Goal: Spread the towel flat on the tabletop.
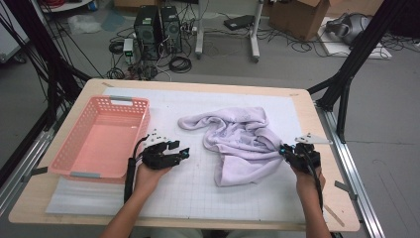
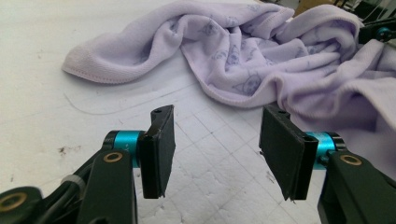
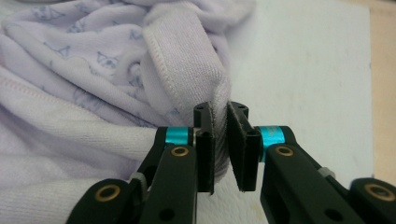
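A crumpled lilac towel (image 1: 237, 141) with a small printed pattern lies on the white gridded mat (image 1: 198, 193), right of centre. My right gripper (image 1: 284, 148) is at the towel's right side, and in the right gripper view its jaws (image 3: 220, 144) are shut on a folded hem of the towel (image 3: 93, 70). My left gripper (image 1: 182, 153) rests low over the mat between the basket and the towel. It is open with nothing between its jaws (image 2: 217, 149), and the towel (image 2: 261, 60) lies a short way ahead of it.
A pink plastic basket (image 1: 74, 131) with nothing in it stands at the mat's left, close to my left hand. The wooden table edge (image 1: 324, 148) runs just right of my right hand. Computers, cables and boxes sit on the floor beyond the table.
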